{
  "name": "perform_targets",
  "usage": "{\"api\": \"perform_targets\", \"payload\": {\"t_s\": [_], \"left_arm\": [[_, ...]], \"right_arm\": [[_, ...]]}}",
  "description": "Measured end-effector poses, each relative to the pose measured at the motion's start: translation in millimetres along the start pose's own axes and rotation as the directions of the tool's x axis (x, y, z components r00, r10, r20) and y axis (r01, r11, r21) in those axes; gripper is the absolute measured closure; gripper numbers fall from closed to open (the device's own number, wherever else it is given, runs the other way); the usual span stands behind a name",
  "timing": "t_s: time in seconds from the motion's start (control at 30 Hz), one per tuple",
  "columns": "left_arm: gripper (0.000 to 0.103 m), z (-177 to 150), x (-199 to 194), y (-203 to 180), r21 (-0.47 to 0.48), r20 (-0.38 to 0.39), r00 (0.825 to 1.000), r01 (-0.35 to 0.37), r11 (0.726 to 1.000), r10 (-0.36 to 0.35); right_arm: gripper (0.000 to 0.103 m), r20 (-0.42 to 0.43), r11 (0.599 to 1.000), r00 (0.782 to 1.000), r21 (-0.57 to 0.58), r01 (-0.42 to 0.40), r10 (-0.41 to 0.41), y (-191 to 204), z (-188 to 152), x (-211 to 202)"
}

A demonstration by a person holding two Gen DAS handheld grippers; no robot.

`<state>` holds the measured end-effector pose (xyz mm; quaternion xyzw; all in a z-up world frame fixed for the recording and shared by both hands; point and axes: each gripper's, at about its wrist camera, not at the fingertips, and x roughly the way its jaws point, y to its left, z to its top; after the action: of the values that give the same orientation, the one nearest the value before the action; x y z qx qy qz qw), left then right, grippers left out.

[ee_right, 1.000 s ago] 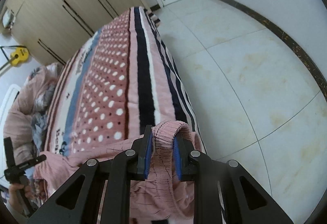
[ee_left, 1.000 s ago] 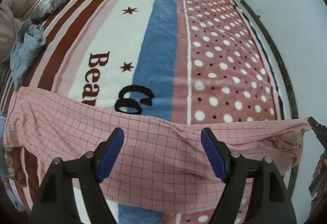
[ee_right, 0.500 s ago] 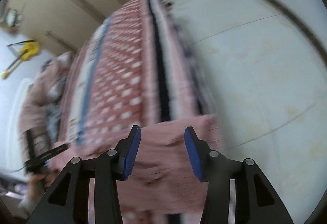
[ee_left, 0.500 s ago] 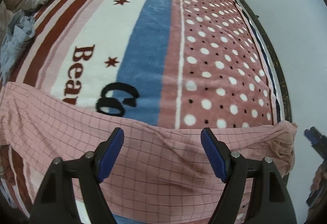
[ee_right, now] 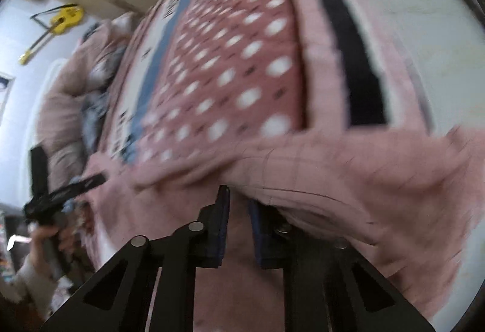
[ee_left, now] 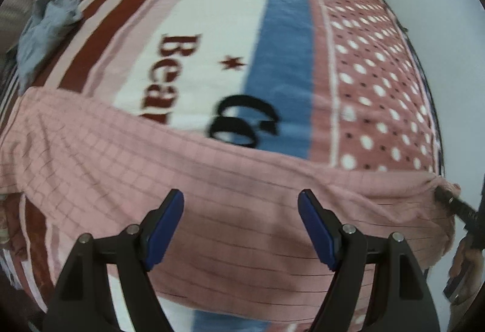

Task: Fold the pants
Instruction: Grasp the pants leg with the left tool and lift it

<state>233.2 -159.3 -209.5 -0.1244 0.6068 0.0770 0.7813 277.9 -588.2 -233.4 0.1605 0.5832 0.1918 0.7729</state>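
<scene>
Pink checked pants point(ee_left: 127, 162) lie stretched across the near end of the bed. My left gripper point(ee_left: 241, 226) is open and empty, hovering just above the middle of the pants. My right gripper point(ee_right: 238, 226) is nearly closed on the waistband end of the pants point(ee_right: 348, 180) at the bed's right corner; fabric bunches between and over the fingers. The right gripper also shows at the right edge of the left wrist view point(ee_left: 454, 204), touching the pants' end. The right view is blurred.
The bed carries a striped and dotted blanket point(ee_left: 272, 44). A heap of pink and grey clothes point(ee_left: 45, 26) lies at the far left. White floor point(ee_right: 424, 14) is to the right of the bed. A yellow guitar point(ee_right: 60, 20) hangs on the wall.
My right gripper let go of the waistband, opened, then closed again on the pants' end lower down. My left gripper stayed open and moved slightly over the pants.
</scene>
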Motion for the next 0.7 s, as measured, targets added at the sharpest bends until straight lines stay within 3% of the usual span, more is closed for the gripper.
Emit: {"api": "perform_targets", "payload": {"t_s": [0.03,0.1,0.23,0.3,0.37,0.47,0.6,0.7], "left_arm": [[0.029,0,0,6,-0.013,-0.001,1.000,-0.004,1.000,0.004],[0.029,-2,-2,21,-0.043,0.002,1.000,-0.014,0.999,0.014],[0.029,-6,-11,49,-0.094,0.015,0.999,-0.040,0.995,0.042],[0.029,-9,-20,67,-0.131,0.028,0.998,-0.044,0.990,0.048],[0.029,-12,-27,87,-0.167,0.039,0.998,-0.045,0.985,0.052],[0.028,-19,-39,121,-0.229,0.059,0.997,-0.037,0.973,0.052],[0.027,-28,-50,162,-0.276,0.068,0.996,-0.039,0.960,0.060],[0.026,-40,-53,194,-0.320,0.066,0.996,-0.030,0.947,0.053]], "right_arm": [[0.103,0.013,0.999,0.999,0.001,0.044,-0.044,-3,5,-1],[0.103,0.014,0.998,0.998,0.011,0.056,-0.056,-4,13,-2],[0.093,0.006,0.994,0.995,-0.047,0.097,-0.097,20,14,-3],[0.080,0.008,0.995,0.996,-0.059,0.085,-0.084,34,14,-5],[0.056,0.030,0.992,0.996,-0.096,0.082,-0.079,55,10,-7],[0.032,0.034,0.976,0.993,-0.185,0.114,-0.110,92,2,1],[0.029,0.062,0.954,0.989,-0.261,0.149,-0.137,138,-9,13],[0.025,0.130,0.939,0.981,-0.296,0.176,-0.143,175,-17,18]]}}
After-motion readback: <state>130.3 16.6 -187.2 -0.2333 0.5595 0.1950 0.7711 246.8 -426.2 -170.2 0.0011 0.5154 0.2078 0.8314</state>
